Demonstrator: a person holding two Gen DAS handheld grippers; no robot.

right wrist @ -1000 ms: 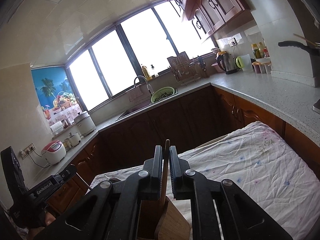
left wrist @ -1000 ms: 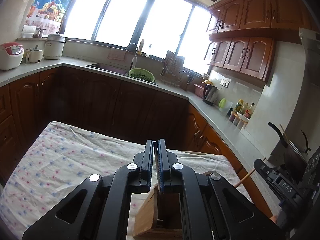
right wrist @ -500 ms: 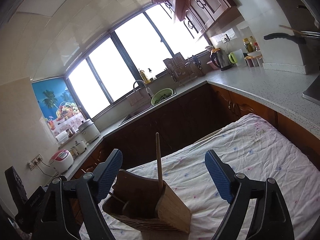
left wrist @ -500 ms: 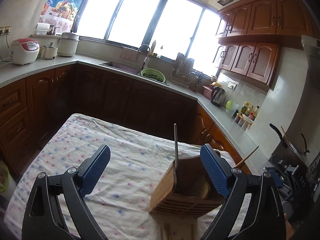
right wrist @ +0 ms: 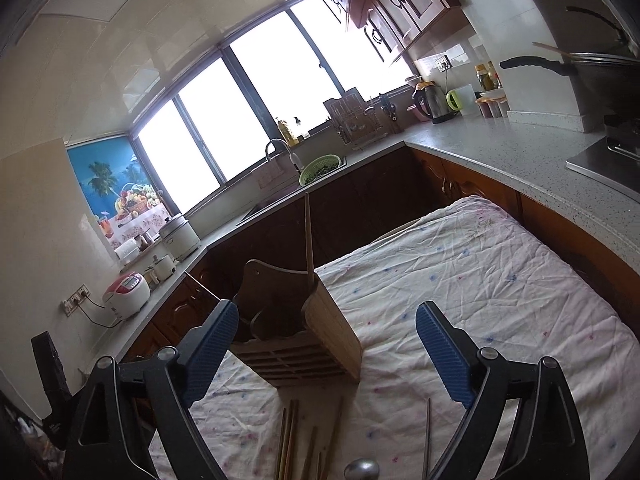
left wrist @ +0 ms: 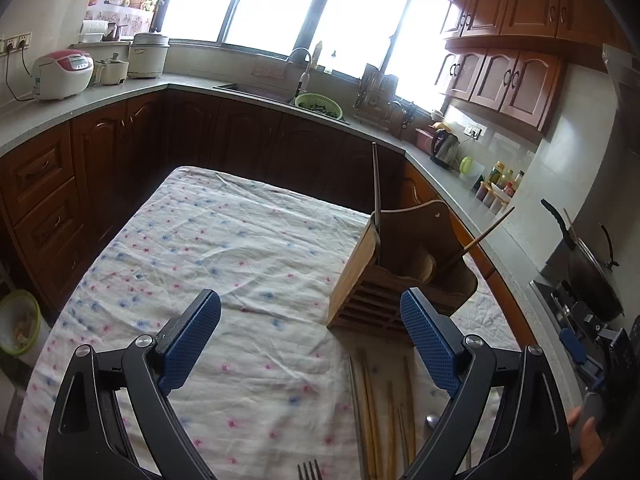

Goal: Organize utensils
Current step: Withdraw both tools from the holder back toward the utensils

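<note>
The wooden utensil holder (left wrist: 404,268) stands on the cloth-covered counter (left wrist: 224,248), two chopsticks (left wrist: 376,184) already inside. More chopsticks (left wrist: 368,404) lie before it. Both grippers, left gripper (left wrist: 312,344) and right gripper (right wrist: 328,352), hover with jaws spread, empty. Next, probably, comes pinching a loose chopstick.

We are in a home kitchen: dark wooden cabinets (left wrist: 516,76) run under a grey surface (right wrist: 500,148), with a sink tap (left wrist: 302,64) below wide windows (left wrist: 280,4). A rice cooker (left wrist: 60,74), an electric kettle (left wrist: 444,146) and a wok (left wrist: 592,276) on the stove stand along it.
</note>
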